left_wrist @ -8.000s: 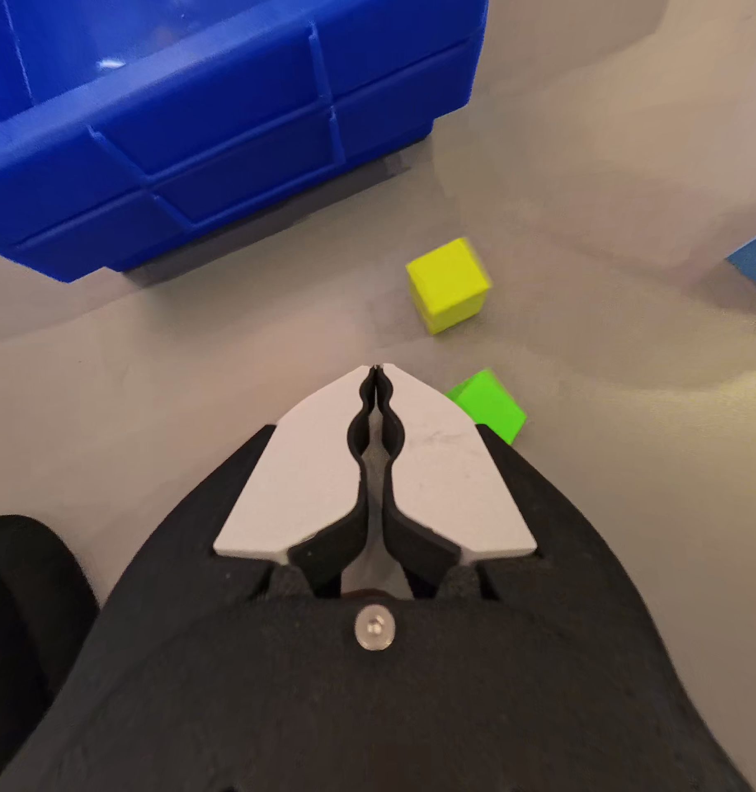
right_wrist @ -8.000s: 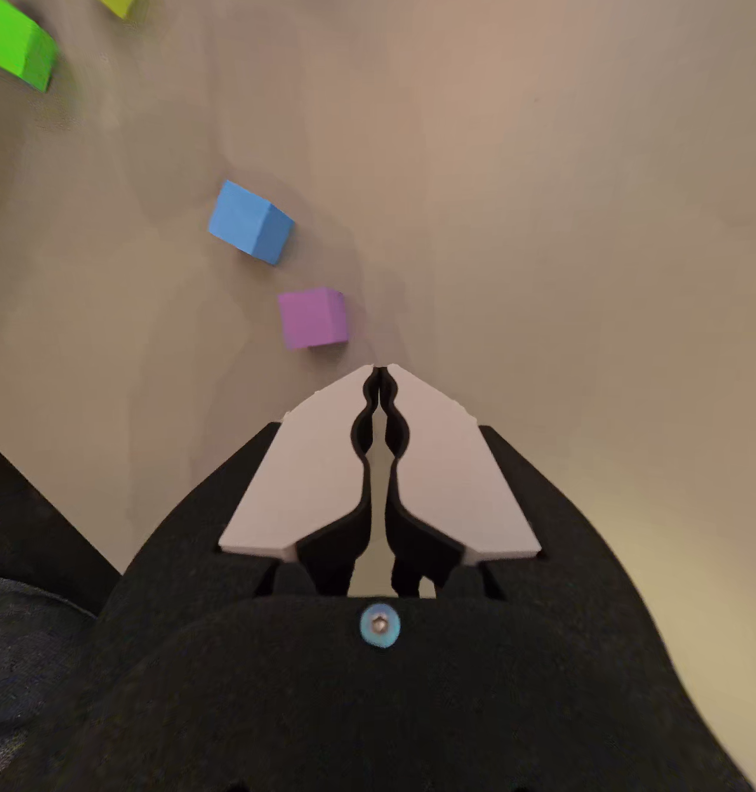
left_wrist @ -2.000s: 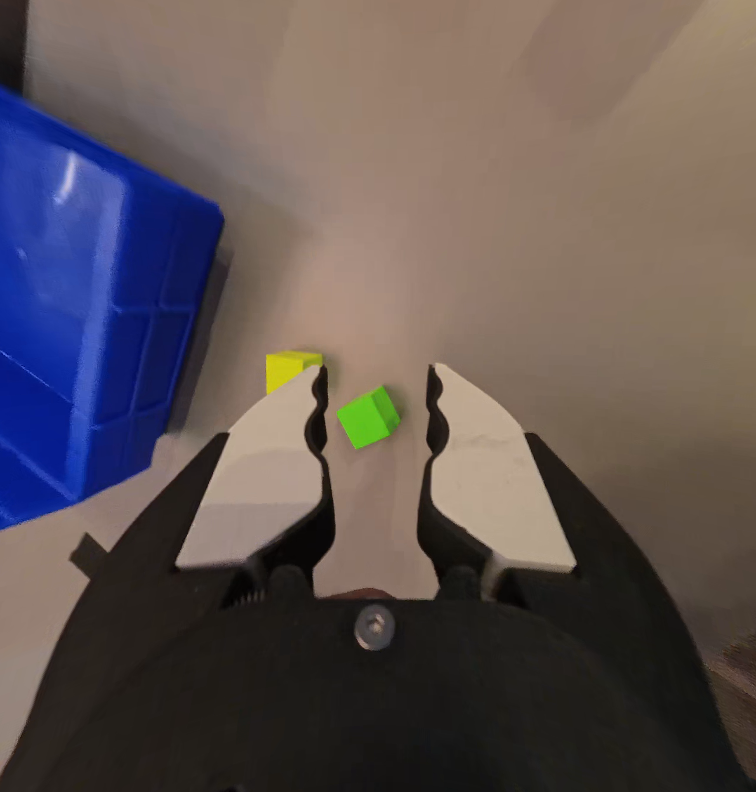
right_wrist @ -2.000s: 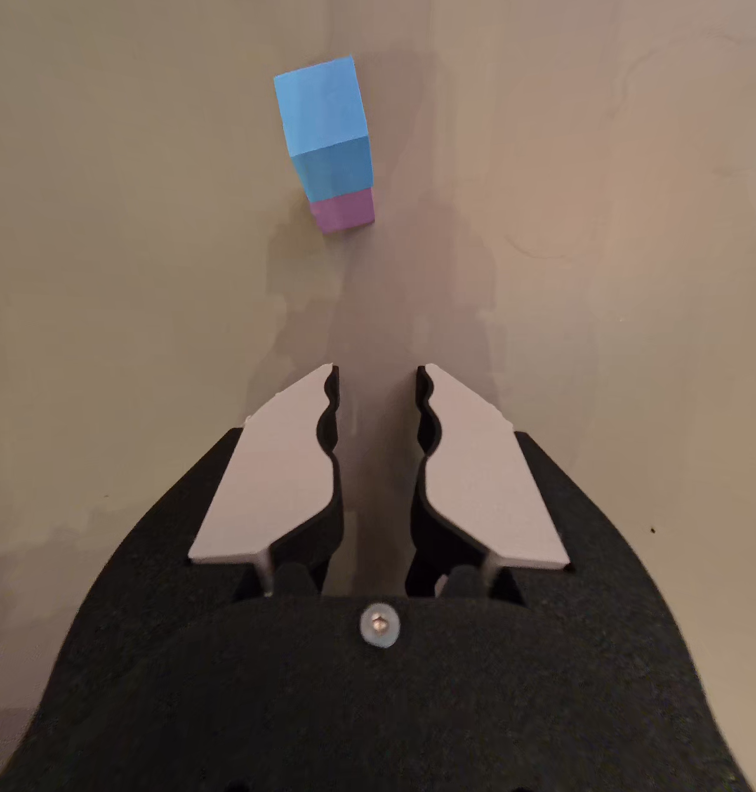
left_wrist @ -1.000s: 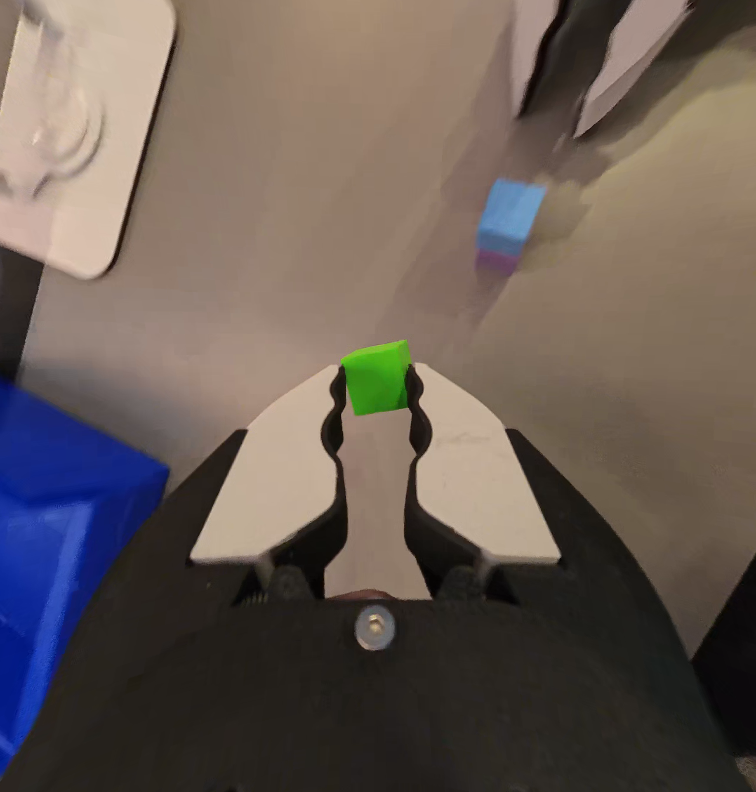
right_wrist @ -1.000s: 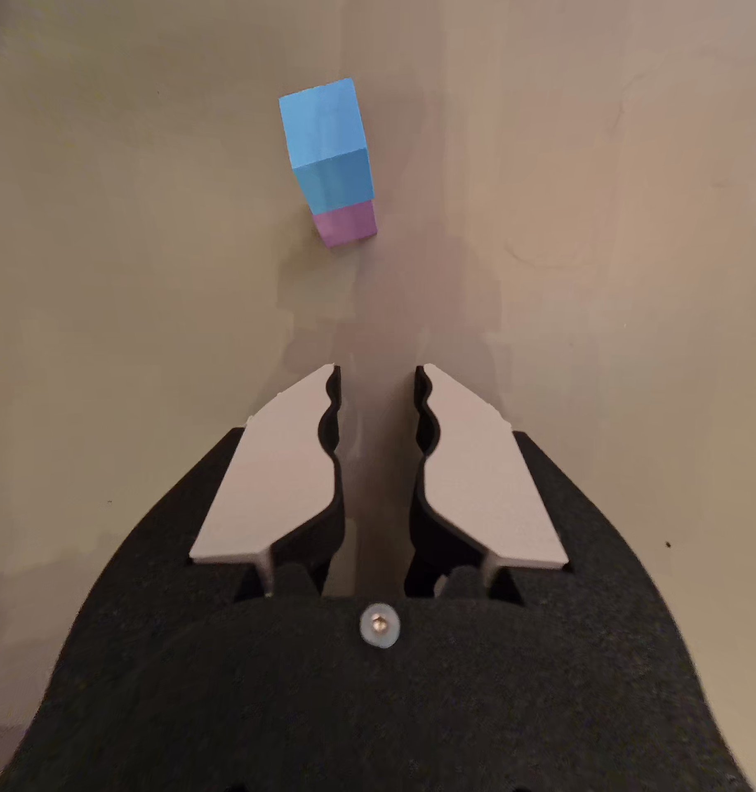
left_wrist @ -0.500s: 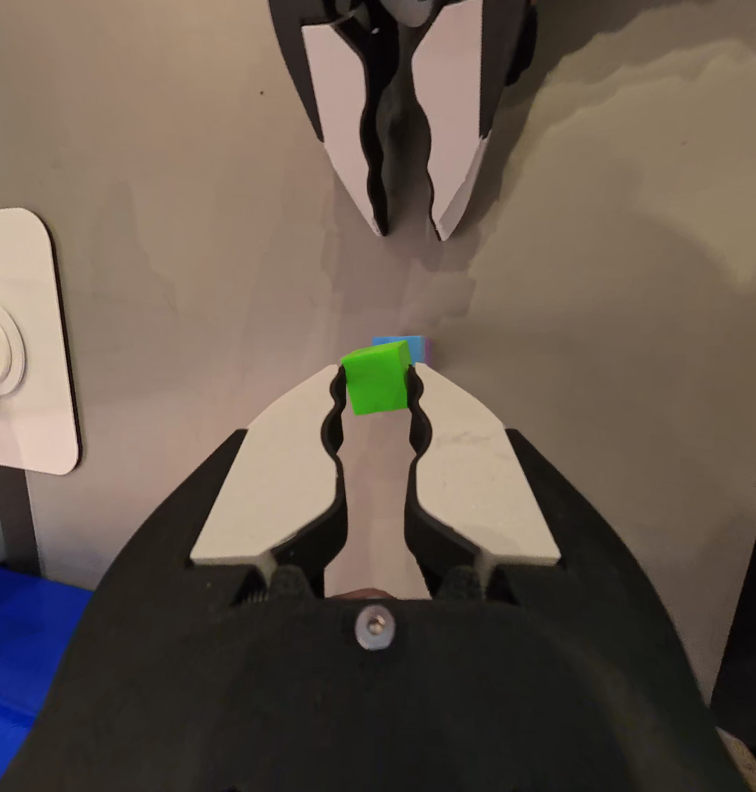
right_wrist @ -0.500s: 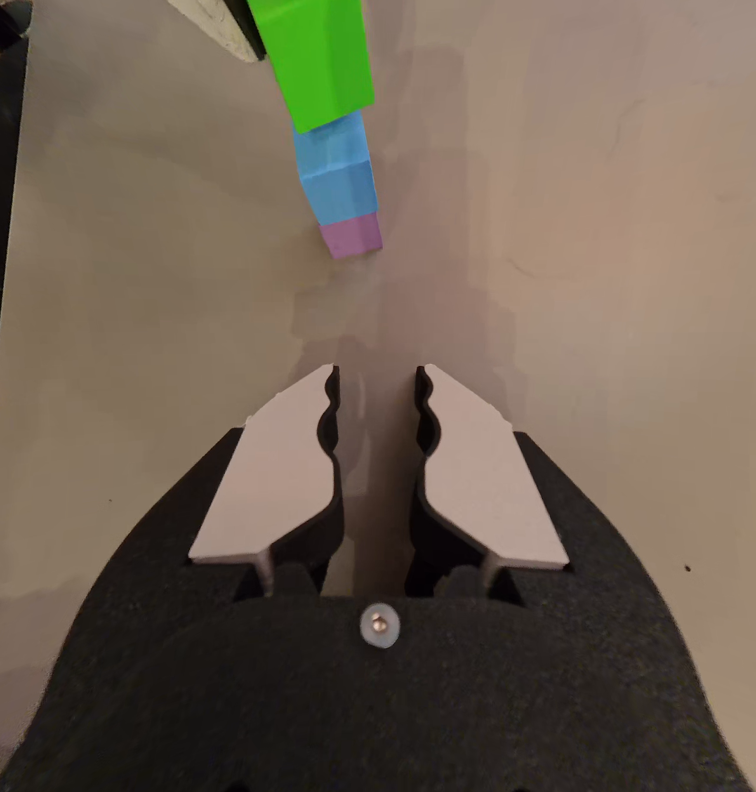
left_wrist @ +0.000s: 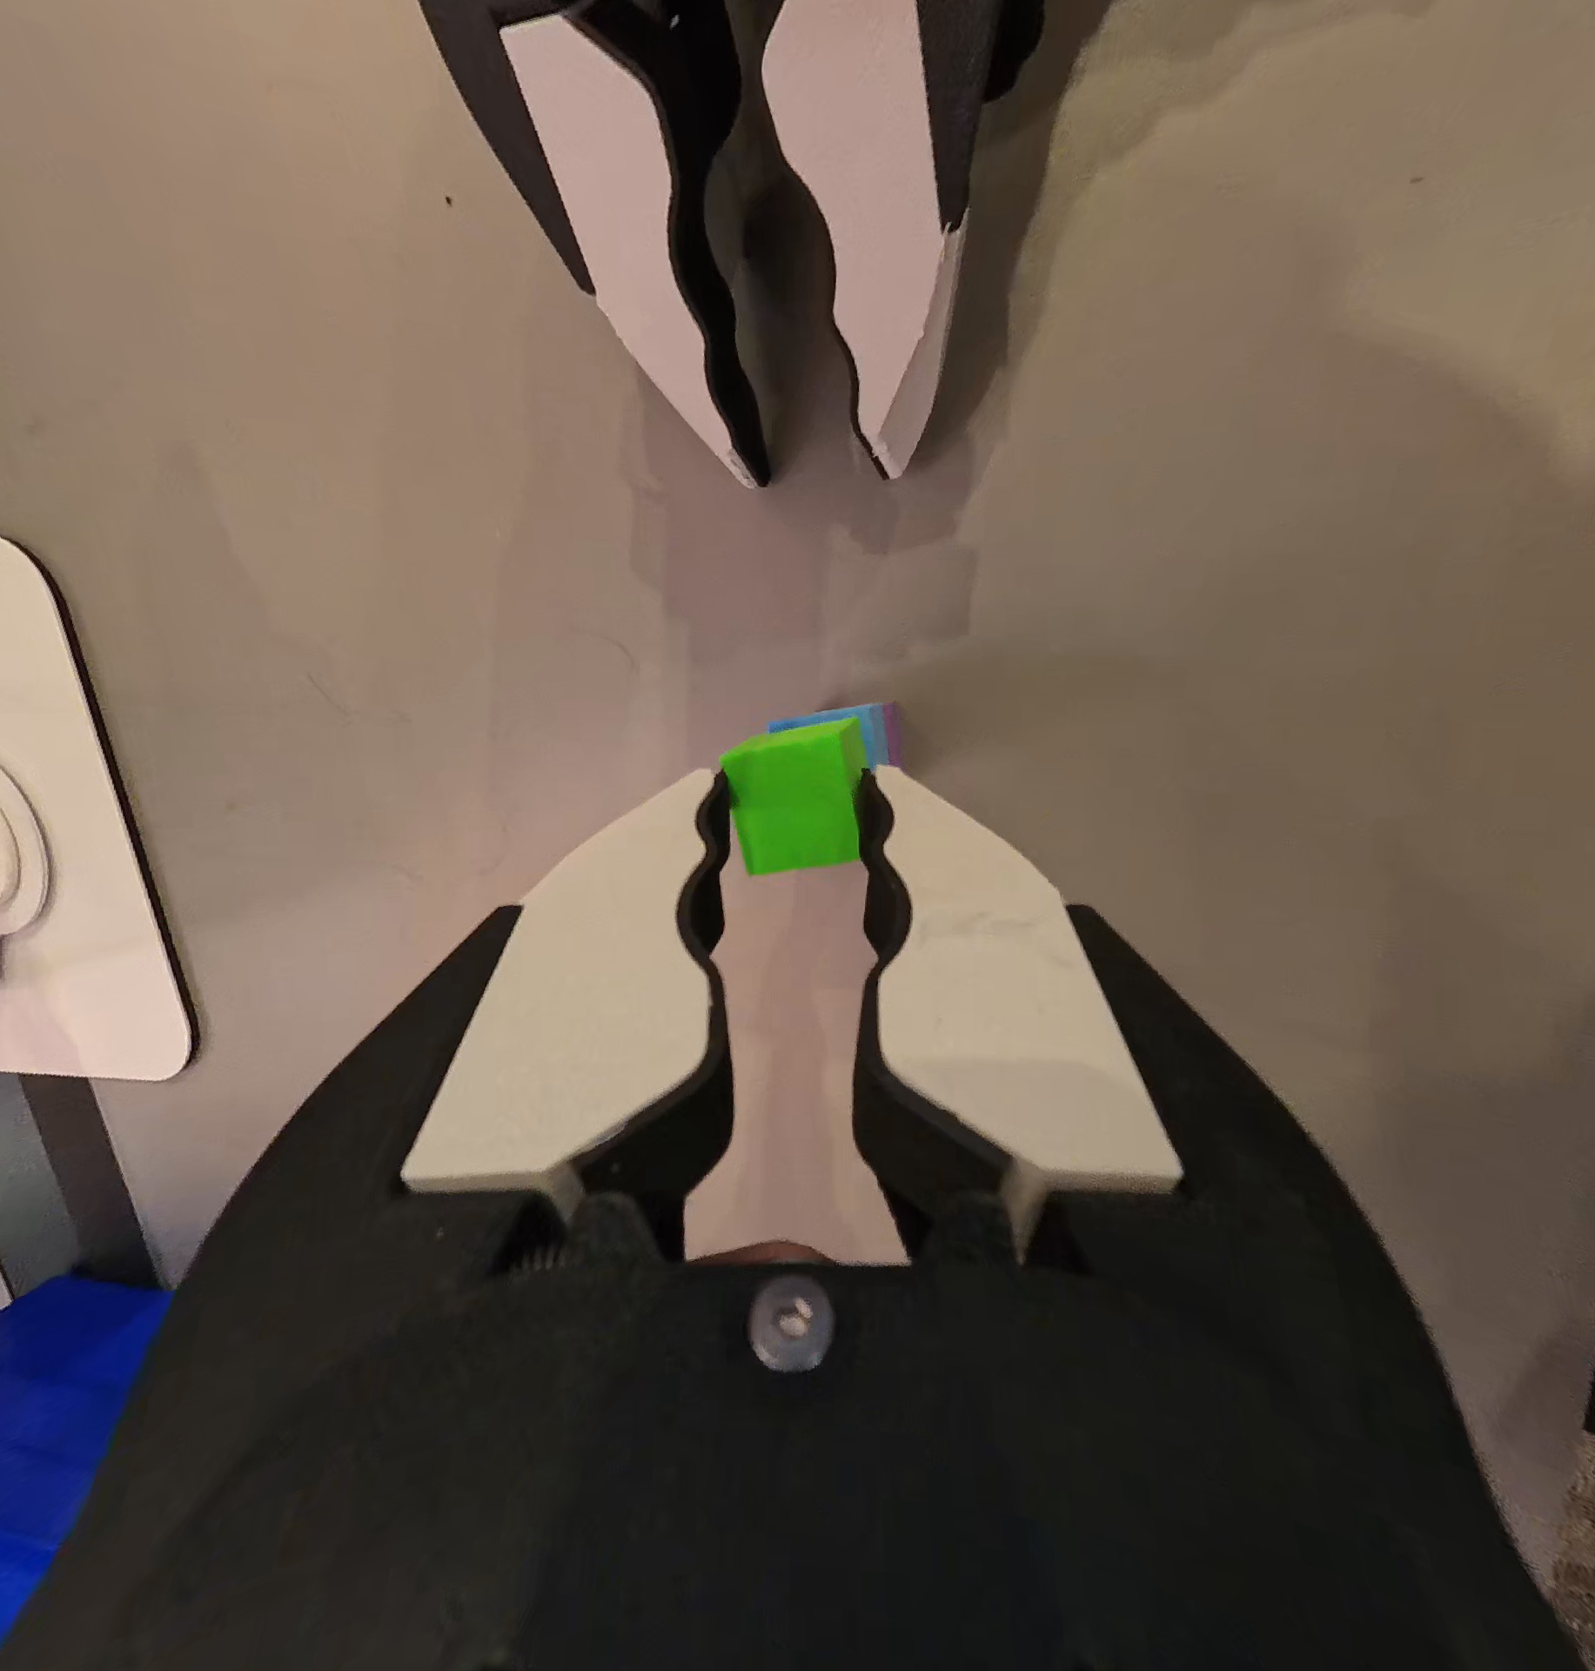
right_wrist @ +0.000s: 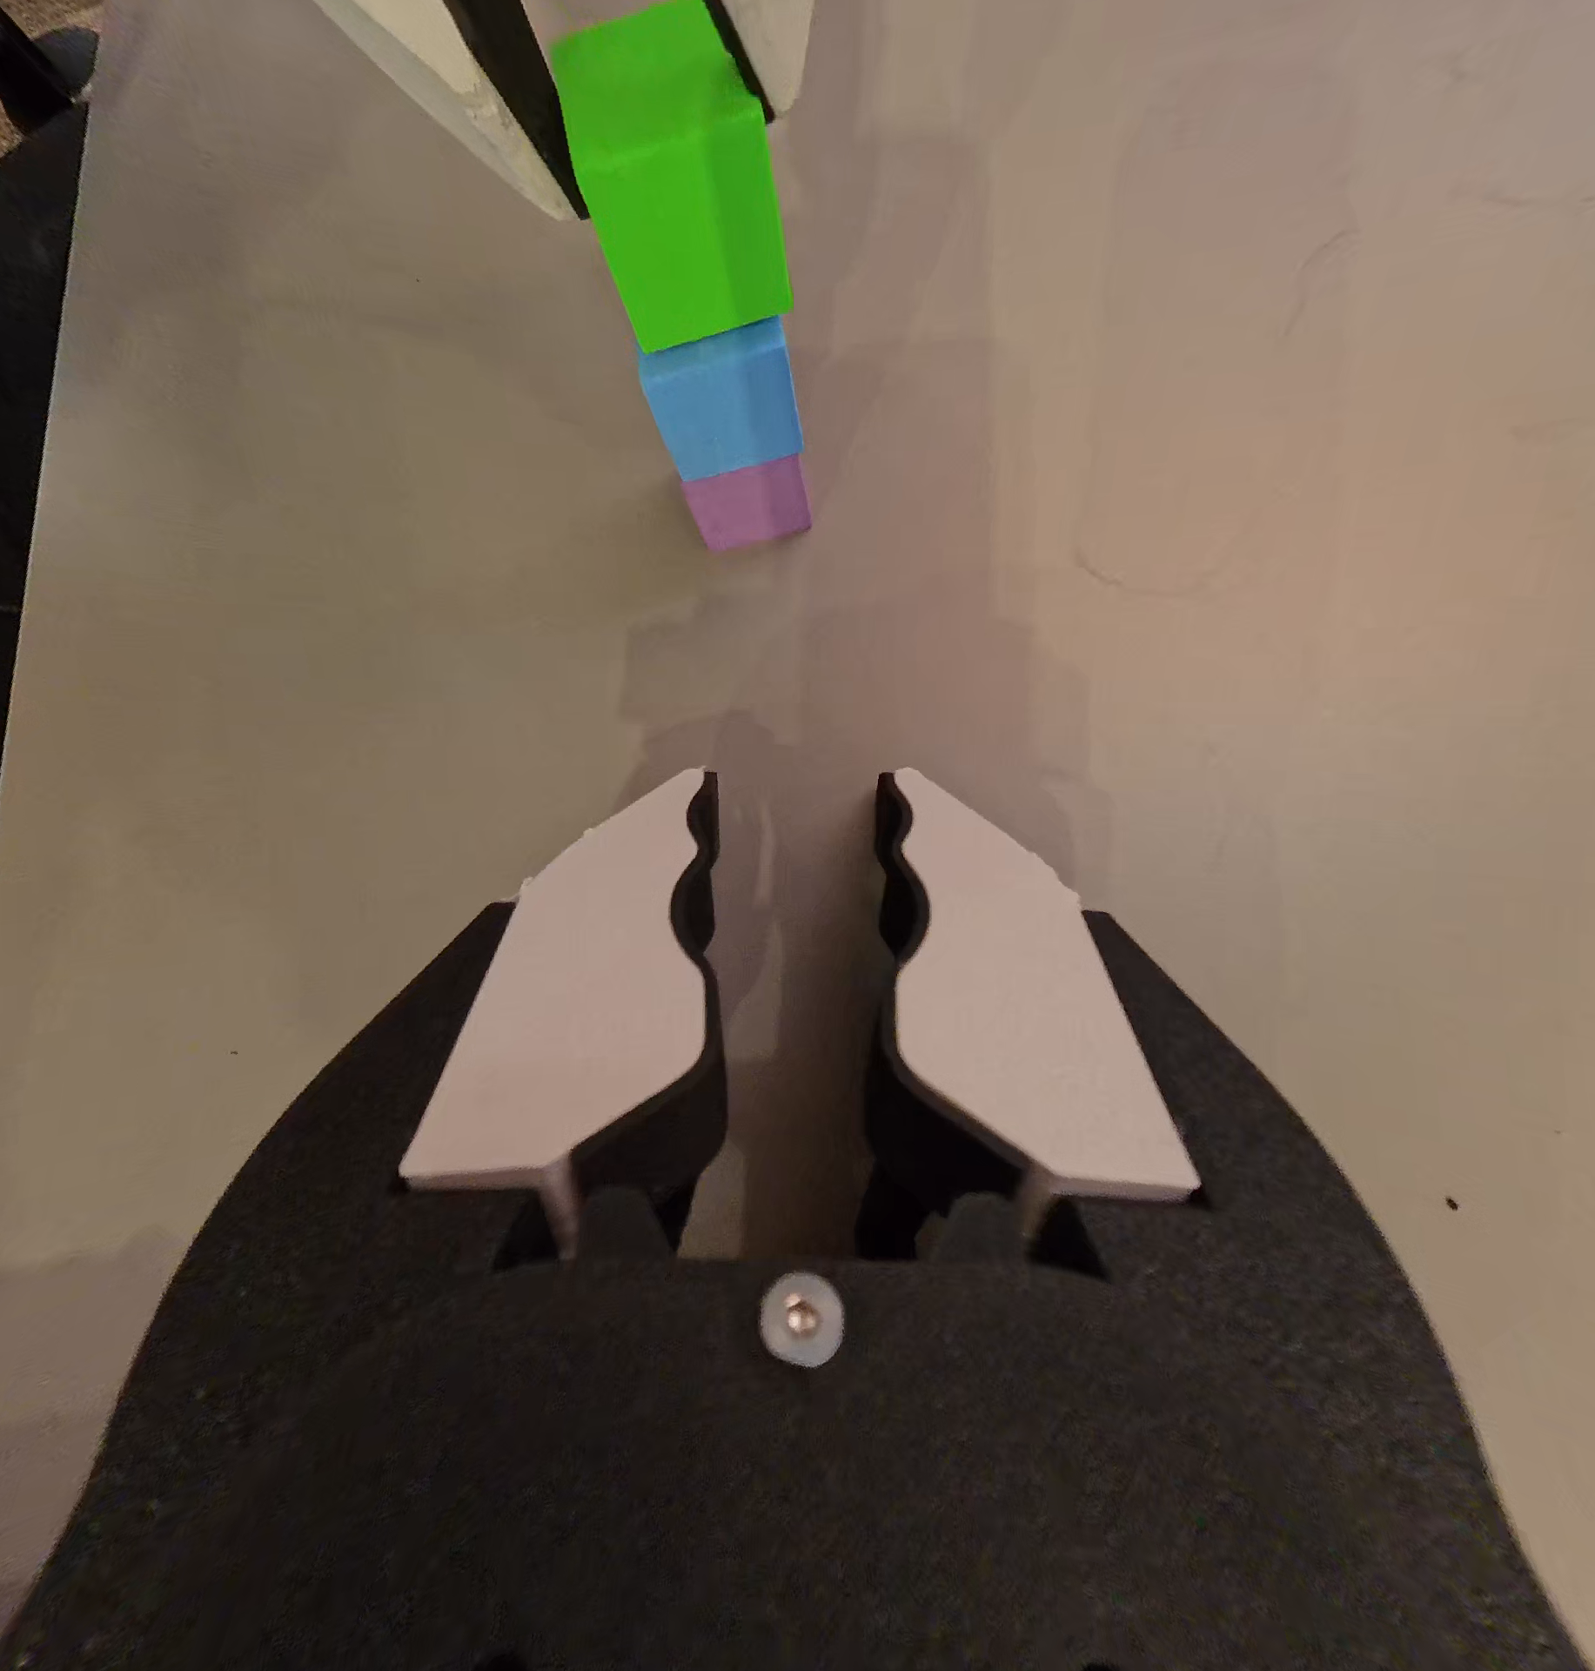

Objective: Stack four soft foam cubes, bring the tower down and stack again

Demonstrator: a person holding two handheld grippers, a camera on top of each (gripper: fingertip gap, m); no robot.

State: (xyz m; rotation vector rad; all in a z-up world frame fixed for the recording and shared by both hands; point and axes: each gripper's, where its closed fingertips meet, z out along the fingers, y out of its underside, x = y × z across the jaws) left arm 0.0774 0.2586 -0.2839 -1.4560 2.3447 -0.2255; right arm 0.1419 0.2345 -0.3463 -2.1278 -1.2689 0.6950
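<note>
My left gripper (left_wrist: 792,791) is shut on a green foam cube (left_wrist: 793,809), both pads pressed on its sides. It holds the cube right over a blue cube (left_wrist: 877,737) that sits on a purple cube (left_wrist: 898,740). In the right wrist view the green cube (right_wrist: 680,190) meets the top of the blue cube (right_wrist: 726,411), which stands on the purple cube (right_wrist: 750,514). My right gripper (right_wrist: 798,787) is open and empty, a little short of the stack. It also shows in the left wrist view (left_wrist: 821,470), beyond the stack. The fourth cube is out of view.
The cubes stand on a plain grey table (right_wrist: 1227,452). A white plate-like fixture (left_wrist: 43,814) lies at the left. A corner of a blue bin (left_wrist: 43,1411) shows at the lower left. The table's dark left edge (right_wrist: 16,271) runs near the stack. Spacing between my two grippers at the tips: around 10 cm.
My left gripper closed on the green cube, lifted it and carried it over the blue-on-purple stack. It has now come down onto the blue cube. My right gripper stayed open.
</note>
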